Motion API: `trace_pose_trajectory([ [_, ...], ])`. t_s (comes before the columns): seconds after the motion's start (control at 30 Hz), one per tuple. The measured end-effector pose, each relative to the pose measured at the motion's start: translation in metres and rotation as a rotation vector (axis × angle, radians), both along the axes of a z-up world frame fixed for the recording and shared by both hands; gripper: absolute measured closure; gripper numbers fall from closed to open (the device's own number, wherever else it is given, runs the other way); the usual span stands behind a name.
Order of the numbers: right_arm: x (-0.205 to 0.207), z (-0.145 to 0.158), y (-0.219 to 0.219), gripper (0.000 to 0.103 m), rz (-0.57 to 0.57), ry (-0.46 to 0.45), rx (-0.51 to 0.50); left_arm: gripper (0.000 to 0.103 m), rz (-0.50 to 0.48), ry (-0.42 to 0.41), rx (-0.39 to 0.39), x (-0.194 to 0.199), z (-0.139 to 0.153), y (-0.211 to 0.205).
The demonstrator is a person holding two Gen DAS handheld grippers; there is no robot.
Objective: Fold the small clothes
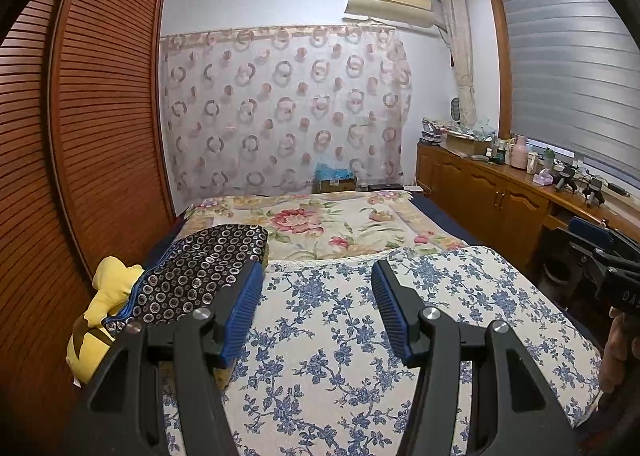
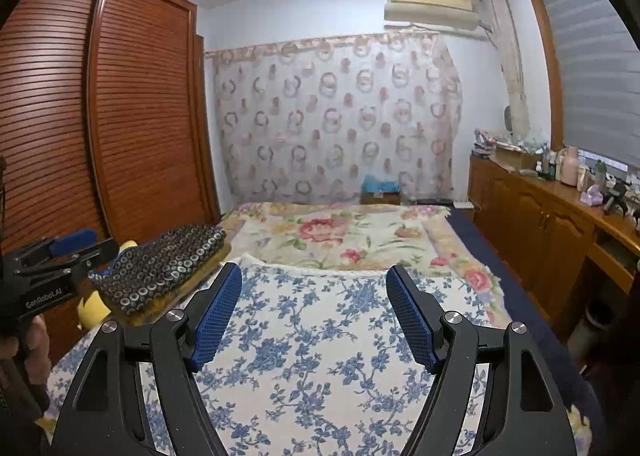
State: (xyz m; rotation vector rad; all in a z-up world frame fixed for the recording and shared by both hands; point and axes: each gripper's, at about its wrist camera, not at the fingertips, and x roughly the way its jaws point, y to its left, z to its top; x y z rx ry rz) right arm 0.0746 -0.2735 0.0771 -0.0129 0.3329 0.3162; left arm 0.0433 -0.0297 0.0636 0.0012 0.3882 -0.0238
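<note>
My left gripper [image 1: 318, 280] is open and empty, held above a white cloth with blue flowers [image 1: 340, 336] spread on the bed. My right gripper [image 2: 314, 284] is open and empty above the same blue-flowered cloth [image 2: 320, 356]. Each gripper shows at the edge of the other's view: the right one [image 1: 608, 252] at far right, the left one [image 2: 60, 256] at far left. No small garment is plainly visible; a dark cloth with ring pattern [image 1: 200, 272] lies at the bed's left, also in the right wrist view [image 2: 160, 268].
A yellow plush toy [image 1: 104, 312] lies beside the dark cloth. A pink-flowered quilt [image 1: 320, 224] covers the far bed. A slatted wooden wardrobe [image 1: 92, 116] stands left. A wooden cabinet [image 1: 500, 192] with bottles runs along the right under the window.
</note>
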Motion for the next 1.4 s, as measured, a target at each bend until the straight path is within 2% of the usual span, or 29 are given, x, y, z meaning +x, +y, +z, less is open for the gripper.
trace_pose_trajectory([
  [1.4, -0.0024, -0.0087, 0.0015, 0.026, -0.009, 0.006, -0.007, 0.047, 0.01, -0.001, 0.005, -0.0016, -0.0026, 0.0036],
])
